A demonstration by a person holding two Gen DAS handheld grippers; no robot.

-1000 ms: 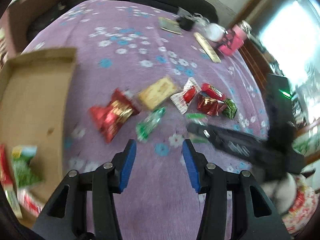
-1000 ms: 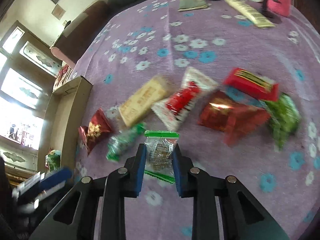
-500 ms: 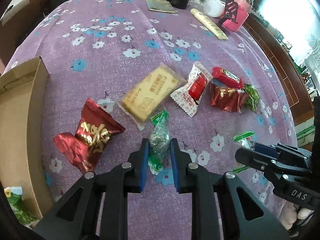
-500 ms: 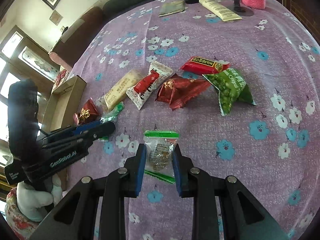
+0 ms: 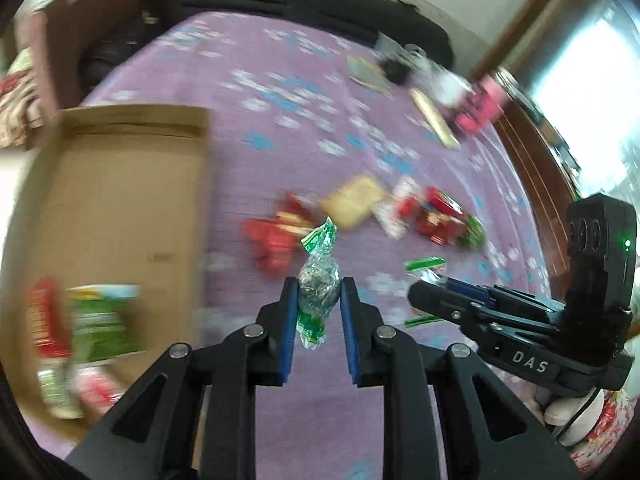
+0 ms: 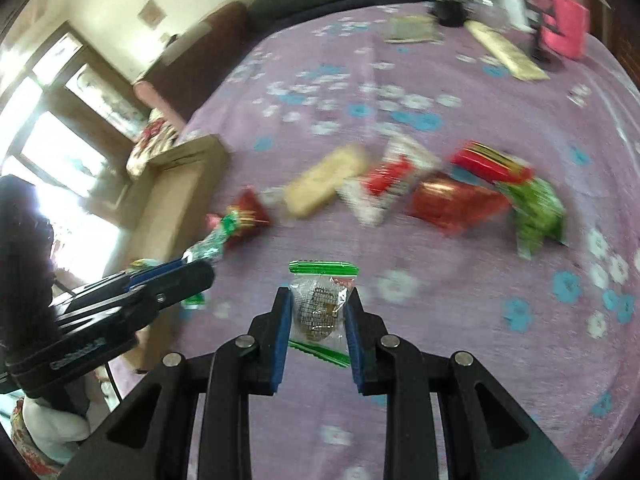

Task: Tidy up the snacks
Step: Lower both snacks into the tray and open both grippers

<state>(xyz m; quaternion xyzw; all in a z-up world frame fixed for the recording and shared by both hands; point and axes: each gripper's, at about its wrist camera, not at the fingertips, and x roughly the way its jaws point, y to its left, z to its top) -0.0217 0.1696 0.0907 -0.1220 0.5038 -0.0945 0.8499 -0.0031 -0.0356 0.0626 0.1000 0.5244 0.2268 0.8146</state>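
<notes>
The left gripper (image 5: 319, 295) has its jaws clamped on a green twist-wrapped candy (image 5: 319, 284), which is lifted off the table (image 5: 304, 128) with its upper tail pointing away from the camera. The right gripper (image 6: 318, 312) has its jaws closed on a clear packet (image 6: 319, 309) with green strips at top and bottom and a round brown biscuit inside; it too is held above the purple flowered cloth. Both views are smeared by motion, so labels cannot be read. A carton (image 5: 120, 208) lies open at the left edge of the table, with several green and red packs (image 5: 100, 328) in its near end. In the middle of the table the loose snacks lie in a row: a red foil bag (image 6: 250, 216) nearest the carton, then a yellow cracker pack (image 6: 324, 184), a white-and-red packet (image 6: 388, 184), a red foil pack (image 6: 456, 204), a red bar (image 6: 488, 162) and a green bag (image 6: 536, 212). At the far right corner stand a pink container (image 6: 564, 28) and what looks like a long cream tube (image 6: 504, 54).
</notes>
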